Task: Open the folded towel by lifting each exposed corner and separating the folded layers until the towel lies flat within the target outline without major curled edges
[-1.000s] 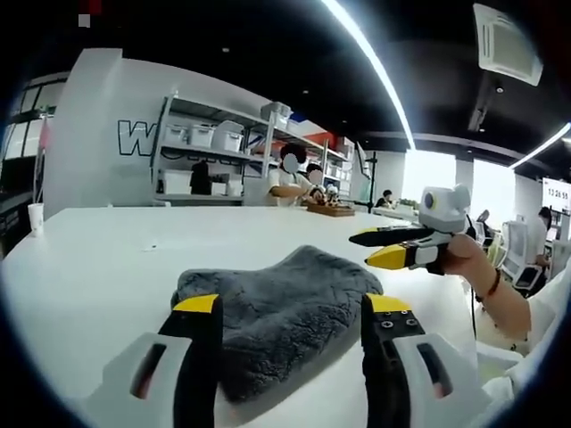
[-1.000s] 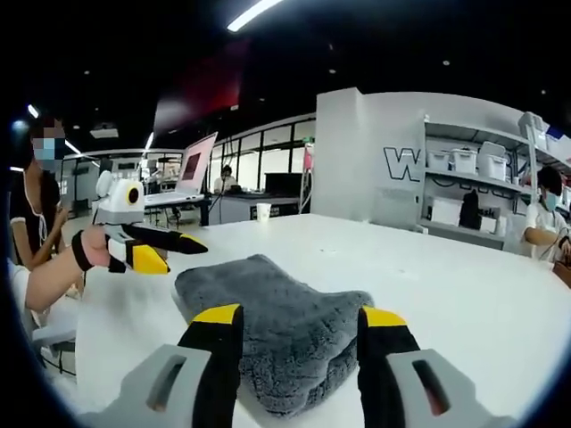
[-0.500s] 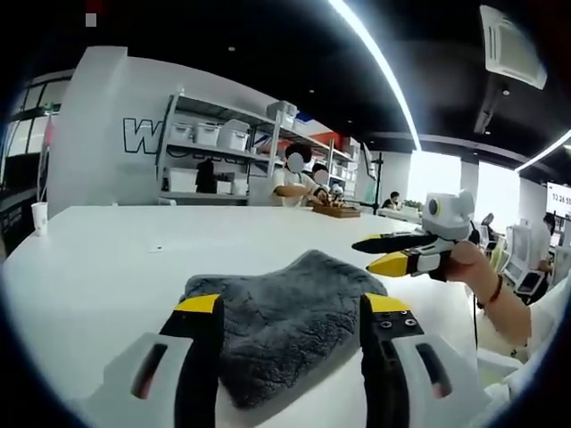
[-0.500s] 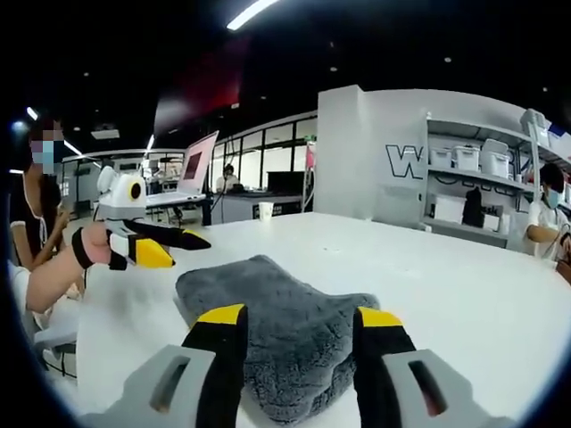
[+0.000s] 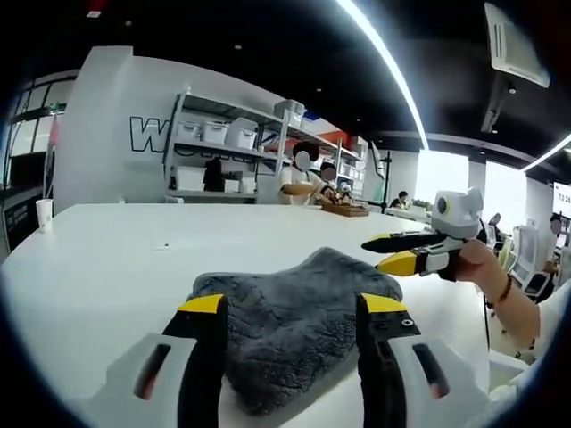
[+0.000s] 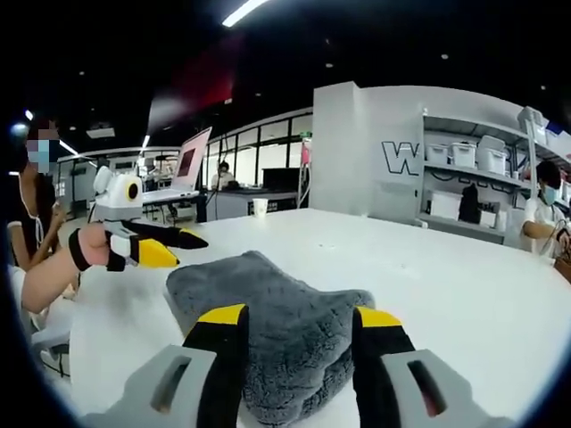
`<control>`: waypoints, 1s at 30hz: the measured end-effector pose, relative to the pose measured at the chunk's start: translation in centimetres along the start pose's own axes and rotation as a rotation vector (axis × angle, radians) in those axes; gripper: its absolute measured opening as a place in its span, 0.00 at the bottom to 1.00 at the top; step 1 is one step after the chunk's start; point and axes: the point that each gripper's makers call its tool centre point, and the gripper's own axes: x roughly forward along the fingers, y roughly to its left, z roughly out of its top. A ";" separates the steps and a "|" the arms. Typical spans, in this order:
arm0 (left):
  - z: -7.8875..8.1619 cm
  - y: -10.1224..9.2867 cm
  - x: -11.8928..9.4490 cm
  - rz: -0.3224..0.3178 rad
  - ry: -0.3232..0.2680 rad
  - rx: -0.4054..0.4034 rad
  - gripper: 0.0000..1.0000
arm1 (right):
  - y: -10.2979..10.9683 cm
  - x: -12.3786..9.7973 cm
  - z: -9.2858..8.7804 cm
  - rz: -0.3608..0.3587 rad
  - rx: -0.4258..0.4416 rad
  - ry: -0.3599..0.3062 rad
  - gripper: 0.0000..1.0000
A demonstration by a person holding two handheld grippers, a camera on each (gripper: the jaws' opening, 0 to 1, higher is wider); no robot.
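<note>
A grey fluffy towel [image 5: 290, 312] lies folded on the white table [image 5: 116, 259]. My left gripper [image 5: 290, 308] stands open over its near edge, one jaw on either side, nothing gripped. Seen from the other side, the same towel [image 6: 277, 325] lies under my right gripper [image 6: 299, 319], also open with jaws straddling the near edge. The right gripper [image 5: 406, 251] shows in the left gripper view at the towel's right, held by a hand. In the right gripper view the left gripper [image 6: 165, 247] hovers at the towel's left, its jaws close together.
Shelves with white boxes [image 5: 223, 156] stand behind the table, and people work at a far bench [image 5: 308, 183]. A paper cup [image 5: 45, 214] sits at the table's far left edge. A seated person [image 6: 36, 223] is beside the table, with a laptop [image 6: 192, 165] behind.
Both views have shifted slightly lower and closer over the towel. The towel keeps its folded shape and both grippers stay open.
</note>
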 end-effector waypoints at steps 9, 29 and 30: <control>-0.1 0.4 0.0 0.015 0.007 -0.006 0.57 | -0.1 0.4 -0.2 -0.007 -0.014 0.018 0.41; -0.7 0.7 0.6 0.036 0.016 -0.004 0.58 | -0.4 1.1 -0.3 -0.025 -0.025 0.035 0.41; -0.7 0.7 0.6 0.035 0.016 -0.002 0.58 | -0.5 1.1 -0.3 -0.031 -0.025 0.037 0.41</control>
